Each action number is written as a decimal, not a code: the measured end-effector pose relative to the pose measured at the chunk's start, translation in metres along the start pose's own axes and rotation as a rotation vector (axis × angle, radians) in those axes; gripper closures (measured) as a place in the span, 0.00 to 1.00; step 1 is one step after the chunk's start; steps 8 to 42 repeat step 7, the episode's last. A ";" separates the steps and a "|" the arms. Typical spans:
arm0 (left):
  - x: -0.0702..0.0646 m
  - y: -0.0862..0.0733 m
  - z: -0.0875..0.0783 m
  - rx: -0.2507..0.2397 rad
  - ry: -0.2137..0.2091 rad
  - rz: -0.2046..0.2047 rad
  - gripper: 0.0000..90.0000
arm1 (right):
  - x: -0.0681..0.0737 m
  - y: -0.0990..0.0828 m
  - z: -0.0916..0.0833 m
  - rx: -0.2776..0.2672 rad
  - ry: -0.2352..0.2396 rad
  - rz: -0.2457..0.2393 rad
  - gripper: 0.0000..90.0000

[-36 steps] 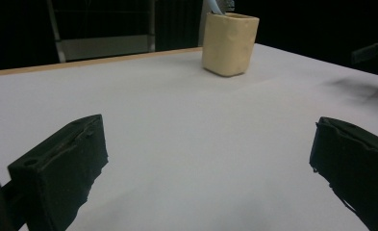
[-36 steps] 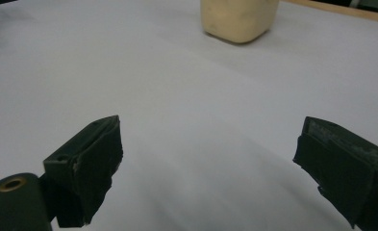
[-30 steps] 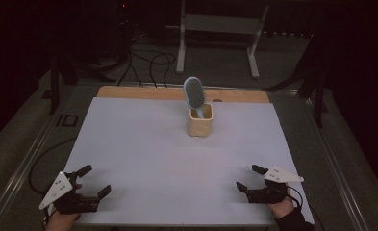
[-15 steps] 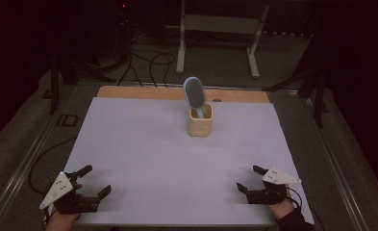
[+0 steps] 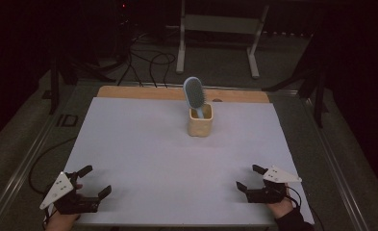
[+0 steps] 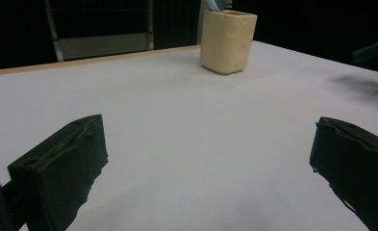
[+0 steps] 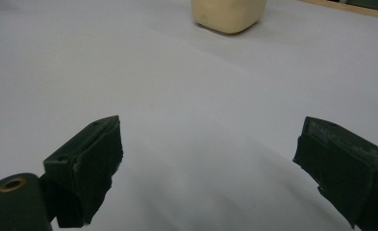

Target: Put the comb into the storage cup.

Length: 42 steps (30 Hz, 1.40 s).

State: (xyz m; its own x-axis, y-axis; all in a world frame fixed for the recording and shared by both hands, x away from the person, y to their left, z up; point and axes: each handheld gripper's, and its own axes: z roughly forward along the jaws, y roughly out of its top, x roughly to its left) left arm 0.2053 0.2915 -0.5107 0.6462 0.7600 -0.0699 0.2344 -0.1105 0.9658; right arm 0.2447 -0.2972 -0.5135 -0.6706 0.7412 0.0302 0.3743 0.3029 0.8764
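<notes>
The table [image 5: 129, 159], covered by a white sheet, is taking up most of the high view, with one strip of bare wood showing along its far edge. Standing on it toward the far middle is one cream cup [image 5: 200, 122], and one blue-grey hairbrush [image 5: 195, 95] is leaning in it, handle down and bristle head rising above the rim. In the left gripper view the cup [image 6: 226, 41] is sitting far ahead; in the right gripper view its base [image 7: 229, 14] is showing at the top.

Two claws are resting at the near edge, well apart from the cup and from each other. The left claw [image 5: 94, 182] is lying at the near left corner with its jaws spread wide and nothing between them; the left gripper view is showing bare sheet in the gap. The right claw [image 5: 250, 179] is sitting at the near right, likewise released and gripping nothing.

Judging from this, the work on the brush and cup is either not yet begun or already finished: the brush is sitting in the cup, and neither claw is reaching for it.
</notes>
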 end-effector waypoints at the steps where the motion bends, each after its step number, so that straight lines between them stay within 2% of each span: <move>1: 0.000 0.000 0.000 0.000 0.000 0.000 0.00 | 0.000 0.000 0.000 0.000 0.000 -0.002 0.09; 42: 0.000 0.000 0.000 0.000 0.000 0.001 0.00 | 0.000 0.000 0.000 0.001 -0.001 -0.004 0.09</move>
